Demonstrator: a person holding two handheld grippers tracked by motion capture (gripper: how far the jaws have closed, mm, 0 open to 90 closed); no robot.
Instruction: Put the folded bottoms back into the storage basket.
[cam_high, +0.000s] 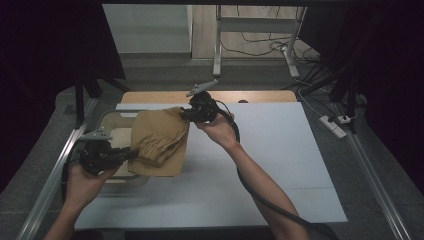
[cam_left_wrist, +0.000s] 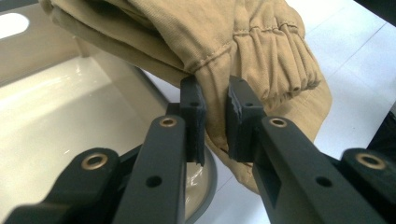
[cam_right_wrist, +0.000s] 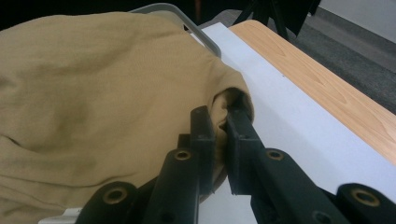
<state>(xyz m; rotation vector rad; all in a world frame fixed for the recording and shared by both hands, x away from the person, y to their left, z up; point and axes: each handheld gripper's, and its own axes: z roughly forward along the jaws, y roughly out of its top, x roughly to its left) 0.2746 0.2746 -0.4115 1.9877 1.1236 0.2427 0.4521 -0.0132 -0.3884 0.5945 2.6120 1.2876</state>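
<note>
I hold a tan garment up between my two grippers, over the left part of the table. My left gripper comes in from the near left, and its jaws are clamped on a fold of the cloth close to a gathered, elastic-looking hem. From the left gripper view I see the fabric pinched between the two black pads, with the hem bunched just to one side and the rest of the cloth hanging past them toward the white surface below.

My right gripper reaches from the far side, and its jaws are closed on the garment's upper far corner. In the right gripper view the cloth spreads wide and smooth away from the pinch, and a small roll of fabric sits squeezed between the pads.

Under the garment's left side lies a shallow, pale tub with a grey rim; the cloth hangs partly over it and partly over the white sheet that covers the table. I see the tub's glossy cream inside in the left gripper view, directly beneath my left jaws. A strip of bare wooden table edge runs along the far side of the white sheet. I cannot tell whether the garment's lowest edge touches the tub or the sheet.
</note>
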